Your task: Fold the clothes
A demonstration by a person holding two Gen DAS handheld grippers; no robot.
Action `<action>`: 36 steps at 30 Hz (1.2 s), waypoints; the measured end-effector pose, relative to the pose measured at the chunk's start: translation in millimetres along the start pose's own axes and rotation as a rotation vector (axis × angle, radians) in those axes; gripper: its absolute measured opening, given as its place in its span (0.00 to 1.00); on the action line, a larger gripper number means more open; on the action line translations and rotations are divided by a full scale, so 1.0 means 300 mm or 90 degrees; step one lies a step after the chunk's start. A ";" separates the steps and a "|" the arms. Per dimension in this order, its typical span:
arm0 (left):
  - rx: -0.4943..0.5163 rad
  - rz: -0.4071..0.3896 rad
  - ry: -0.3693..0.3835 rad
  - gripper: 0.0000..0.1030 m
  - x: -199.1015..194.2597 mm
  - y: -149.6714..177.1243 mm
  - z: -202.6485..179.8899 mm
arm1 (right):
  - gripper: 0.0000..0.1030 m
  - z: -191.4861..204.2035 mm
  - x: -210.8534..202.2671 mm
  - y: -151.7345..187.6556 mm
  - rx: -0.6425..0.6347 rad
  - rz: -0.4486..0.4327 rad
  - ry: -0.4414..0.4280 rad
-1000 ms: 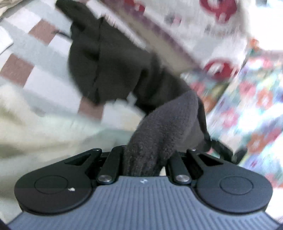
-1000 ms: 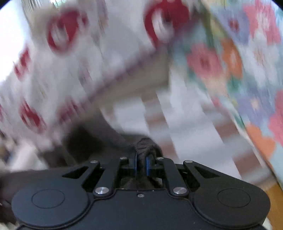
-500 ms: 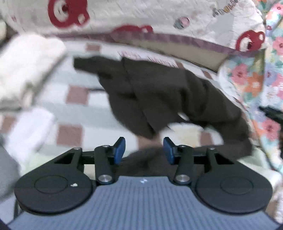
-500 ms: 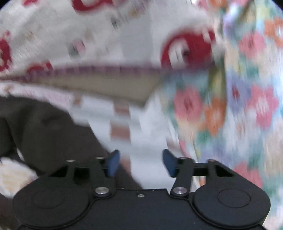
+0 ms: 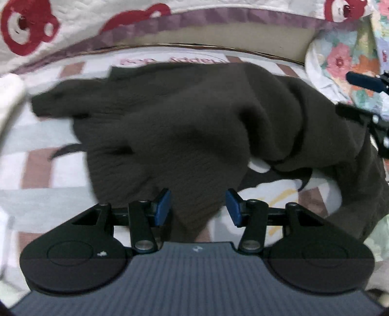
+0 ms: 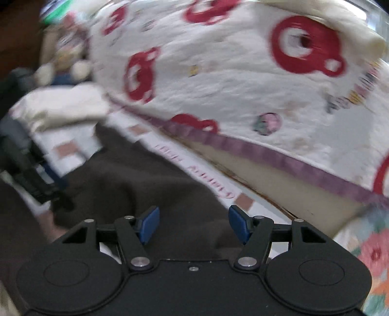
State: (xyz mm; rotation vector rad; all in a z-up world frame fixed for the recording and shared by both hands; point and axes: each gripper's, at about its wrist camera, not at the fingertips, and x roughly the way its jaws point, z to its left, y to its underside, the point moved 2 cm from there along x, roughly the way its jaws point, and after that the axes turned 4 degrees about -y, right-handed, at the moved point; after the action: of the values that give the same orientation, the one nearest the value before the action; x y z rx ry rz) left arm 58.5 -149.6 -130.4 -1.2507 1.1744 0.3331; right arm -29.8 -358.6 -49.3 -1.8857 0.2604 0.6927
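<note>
2 grippers, both off the dark brown sweater, which lies crumpled on the checked bedsheet just in front of the bear-print quilt. Left gripper fingers spread, a sweater corner between the pads, unpinched. Right gripper jaws opening wide over the cloth, nothing pinched. Sweater's long axis runs parallel to the quilt's edge; left gripper looks nearer the hanging corner.

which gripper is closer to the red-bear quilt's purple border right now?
Right. The right gripper, jaws opening, hangs over the dark brown garment near the purple border. The left gripper sits at the garment's near edge, farther away.
</note>
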 end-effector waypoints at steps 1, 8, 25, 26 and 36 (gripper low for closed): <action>0.002 -0.004 -0.007 0.47 0.013 0.012 -0.001 | 0.66 0.017 0.002 0.013 -0.015 0.011 -0.007; 0.002 -0.032 0.031 0.62 0.056 0.012 0.024 | 0.66 0.075 0.118 0.152 -0.098 0.123 0.095; 0.054 -0.015 -0.060 0.51 0.110 0.052 -0.027 | 0.32 0.085 0.135 0.224 -0.128 0.211 0.083; 0.061 -0.019 -0.060 0.35 0.106 0.049 -0.027 | 0.25 0.061 0.128 0.208 -0.097 0.195 0.087; 0.024 -0.169 -0.128 0.06 -0.114 -0.054 0.113 | 0.15 -0.172 0.019 0.107 0.223 0.025 0.099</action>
State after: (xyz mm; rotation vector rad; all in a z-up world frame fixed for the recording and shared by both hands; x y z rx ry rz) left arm 73.3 -113.4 -97.8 -1.2900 0.8295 0.2315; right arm -22.8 -417.6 -63.3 -1.6023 0.4878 0.4898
